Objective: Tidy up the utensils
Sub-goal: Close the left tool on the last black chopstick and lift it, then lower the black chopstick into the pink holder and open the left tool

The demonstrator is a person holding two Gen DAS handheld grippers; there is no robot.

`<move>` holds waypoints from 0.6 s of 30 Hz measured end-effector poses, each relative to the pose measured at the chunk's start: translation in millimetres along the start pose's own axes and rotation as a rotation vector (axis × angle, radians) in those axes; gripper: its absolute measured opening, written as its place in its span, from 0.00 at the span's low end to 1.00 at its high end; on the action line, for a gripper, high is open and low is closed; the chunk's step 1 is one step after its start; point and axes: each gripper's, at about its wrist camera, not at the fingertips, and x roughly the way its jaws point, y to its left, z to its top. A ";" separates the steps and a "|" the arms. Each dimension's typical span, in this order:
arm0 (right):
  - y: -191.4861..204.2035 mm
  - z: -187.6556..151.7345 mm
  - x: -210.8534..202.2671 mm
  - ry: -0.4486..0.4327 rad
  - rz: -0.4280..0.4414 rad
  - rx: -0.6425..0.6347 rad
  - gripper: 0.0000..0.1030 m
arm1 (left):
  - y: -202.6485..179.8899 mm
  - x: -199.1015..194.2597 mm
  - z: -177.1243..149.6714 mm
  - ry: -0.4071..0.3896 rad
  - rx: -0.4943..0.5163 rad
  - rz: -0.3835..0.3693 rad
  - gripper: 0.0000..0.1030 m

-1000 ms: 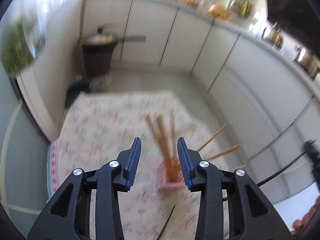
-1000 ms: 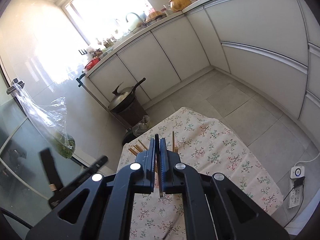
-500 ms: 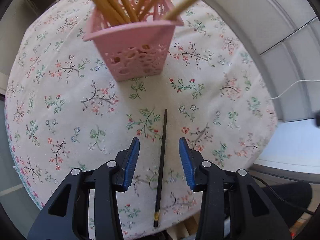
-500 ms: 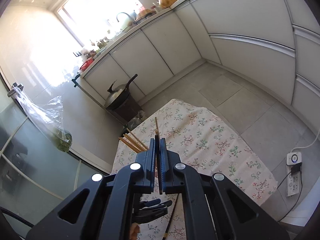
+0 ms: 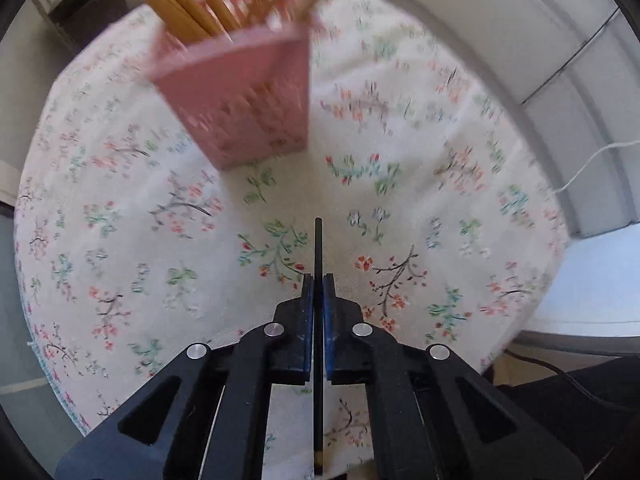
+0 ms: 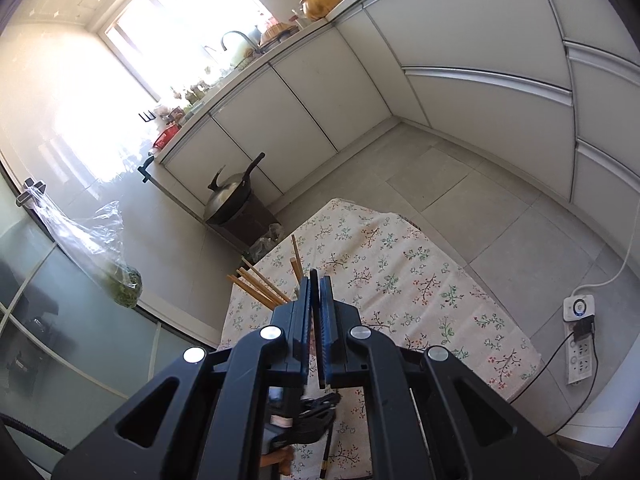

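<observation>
Gripping one black chopstick [image 5: 318,248]: left gripper [image 5: 318,280].

No text, label, brand, number or sign can be read in either view. The floral cloth [image 5: 420,184] on the worktop bears only a pattern, and the power strip [image 6: 579,344] on the floor shows markings too small to make out.

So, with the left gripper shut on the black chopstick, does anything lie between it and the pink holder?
Nothing visible does. The left gripper holds the black chopstick, and only bare floral tablecloth lies between it and the pink holder. The wooden chopsticks already fill part of the holder.
</observation>
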 end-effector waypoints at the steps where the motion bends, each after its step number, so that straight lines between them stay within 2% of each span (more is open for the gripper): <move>1: 0.9 0.8 -1.9 -0.003 0.000 -0.003 0.05 | 5.0 -18.8 -4.1 -0.044 -0.014 -0.021 0.04; 4: 2.0 2.9 -8.0 -0.010 0.011 -0.005 0.04 | 17.1 -61.9 -20.2 -0.146 -0.041 -0.075 0.04; 8: 5.5 2.1 -9.0 0.000 0.025 -0.002 0.05 | 24.5 -109.2 -33.6 -0.271 -0.024 -0.093 0.04; 15: 11.8 0.7 -9.7 0.005 0.027 -0.004 0.05 | 5.3 -152.4 -29.5 -0.436 0.029 -0.100 0.04; 18: 15.2 2.9 -9.9 0.002 0.025 -0.004 0.05 | 5.9 -184.9 -20.8 -0.558 0.018 -0.107 0.04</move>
